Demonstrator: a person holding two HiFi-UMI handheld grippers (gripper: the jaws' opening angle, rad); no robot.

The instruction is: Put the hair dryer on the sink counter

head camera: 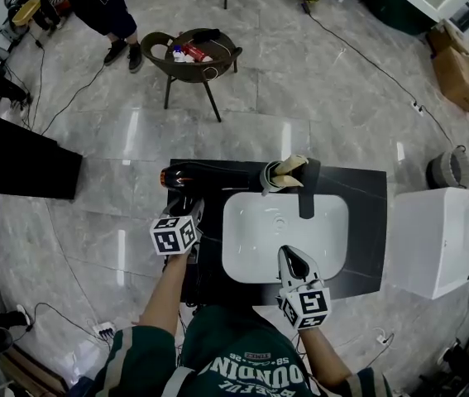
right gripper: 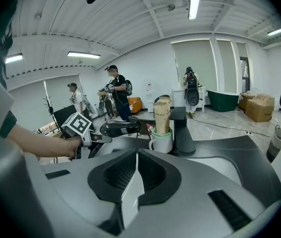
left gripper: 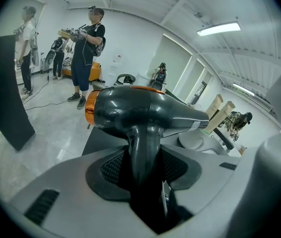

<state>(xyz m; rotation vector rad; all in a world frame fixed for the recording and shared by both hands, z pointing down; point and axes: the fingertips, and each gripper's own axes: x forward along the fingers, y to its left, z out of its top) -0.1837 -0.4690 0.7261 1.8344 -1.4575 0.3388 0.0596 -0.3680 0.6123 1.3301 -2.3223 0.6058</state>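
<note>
The left gripper's point(left gripper: 145, 182) jaws are clamped on the black handle of the hair dryer point(left gripper: 145, 113). Its barrel lies crosswise above the pads, with the orange-ringed rear end at the left of the left gripper view. In the head view the hair dryer point(head camera: 209, 176) hangs over the back left part of the dark sink counter point(head camera: 366, 222), its nozzle toward a white mug point(head camera: 277, 176) holding a beige tube. The black faucet point(head camera: 307, 190) stands just beside that mug. Whether the barrel already touches the counter I cannot tell; it looks just clear of it.

The right gripper point(right gripper: 135, 157) has its jaws pressed together with nothing between them. It hovers over the near rim of the white basin point(head camera: 284, 238).

The step in hand looks like the set-down itself. The next move calls for lowering the dryer until it rests flat on bare counter left of the mug, not overhanging the basin. Then the left jaws should spread and draw back along the handle without nudging it.
</note>
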